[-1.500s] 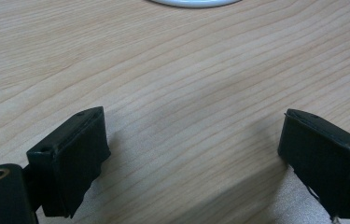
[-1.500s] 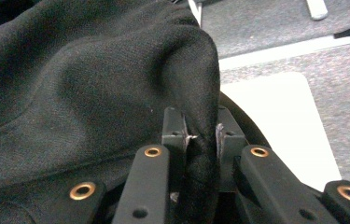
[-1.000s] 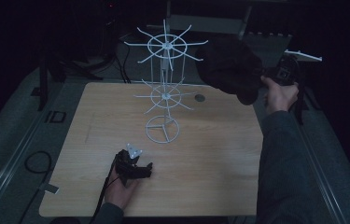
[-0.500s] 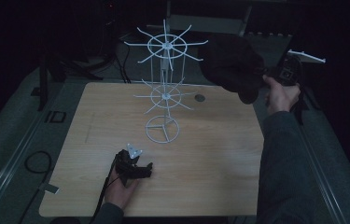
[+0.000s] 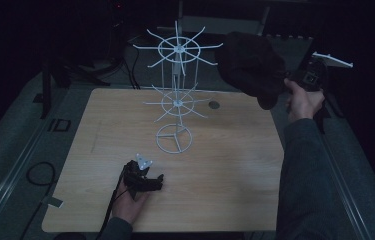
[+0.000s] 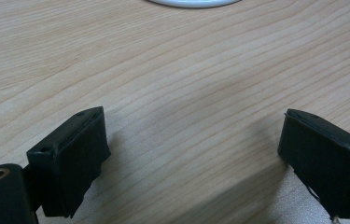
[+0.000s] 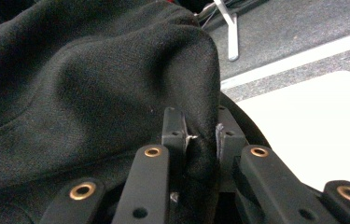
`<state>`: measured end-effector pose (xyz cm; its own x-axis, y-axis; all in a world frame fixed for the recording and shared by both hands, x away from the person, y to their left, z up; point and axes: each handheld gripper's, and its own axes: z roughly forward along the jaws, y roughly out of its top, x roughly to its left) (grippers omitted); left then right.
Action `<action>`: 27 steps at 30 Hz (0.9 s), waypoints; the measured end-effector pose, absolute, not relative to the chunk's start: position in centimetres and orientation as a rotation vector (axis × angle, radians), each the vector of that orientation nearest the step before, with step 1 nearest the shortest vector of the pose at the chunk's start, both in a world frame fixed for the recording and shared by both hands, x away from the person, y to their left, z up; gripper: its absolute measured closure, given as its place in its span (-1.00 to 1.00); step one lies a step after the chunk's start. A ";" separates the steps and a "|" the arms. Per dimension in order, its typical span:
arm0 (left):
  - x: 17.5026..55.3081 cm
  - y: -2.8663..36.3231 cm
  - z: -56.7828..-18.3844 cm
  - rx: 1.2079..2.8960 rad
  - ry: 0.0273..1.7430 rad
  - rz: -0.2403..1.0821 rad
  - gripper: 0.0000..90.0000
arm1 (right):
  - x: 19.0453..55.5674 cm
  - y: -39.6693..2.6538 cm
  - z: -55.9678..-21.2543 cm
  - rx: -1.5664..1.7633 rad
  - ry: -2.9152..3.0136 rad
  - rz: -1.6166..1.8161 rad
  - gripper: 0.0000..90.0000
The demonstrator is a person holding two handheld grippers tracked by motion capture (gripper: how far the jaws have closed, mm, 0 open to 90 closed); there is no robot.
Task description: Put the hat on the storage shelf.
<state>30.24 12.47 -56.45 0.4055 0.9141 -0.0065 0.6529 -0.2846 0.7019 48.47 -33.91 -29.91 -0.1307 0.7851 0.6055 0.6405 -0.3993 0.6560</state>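
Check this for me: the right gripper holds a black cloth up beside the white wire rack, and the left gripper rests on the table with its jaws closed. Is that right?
Not quite: the left gripper has its jaws wide open, with bare wooden table between them, as the left gripper view shows. The rest stands: the right gripper is clamped on the black cloth, held up beside the white wire rack.

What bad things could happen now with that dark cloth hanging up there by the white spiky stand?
1. The right gripper pinches just a small fold of the black cloth, so the cloth might slip out and drop.
2. The cloth hangs close to the top arms of the white wire rack. It could snag on one and tip the thin rack.
3. The left gripper rests open on the table, away from the rack's base, so probably nothing would steady it.
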 end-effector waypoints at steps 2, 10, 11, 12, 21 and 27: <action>30.2 12.5 -56.4 2.037 1.329 0.537 -0.81 | 48.4 -33.9 -29.8 1.972 1.635 1.568 0.75; 30.2 12.5 -56.4 2.036 1.329 0.537 -0.81 | 48.4 -34.2 -30.0 1.981 1.620 1.631 0.75; 30.2 12.5 -56.4 2.037 1.329 0.537 -0.81 | 48.4 -34.2 -30.0 1.983 1.616 1.641 0.75; 30.2 12.5 -56.4 2.037 1.329 0.537 -0.81 | 48.4 -34.2 -30.0 1.986 1.614 1.644 0.75; 30.2 12.5 -56.4 2.037 1.329 0.536 -0.81 | 48.1 -34.8 -29.9 1.993 1.562 1.685 0.75; 30.2 12.5 -56.4 2.037 1.329 0.537 -0.81 | 47.8 -34.9 -29.6 1.993 1.531 1.712 0.75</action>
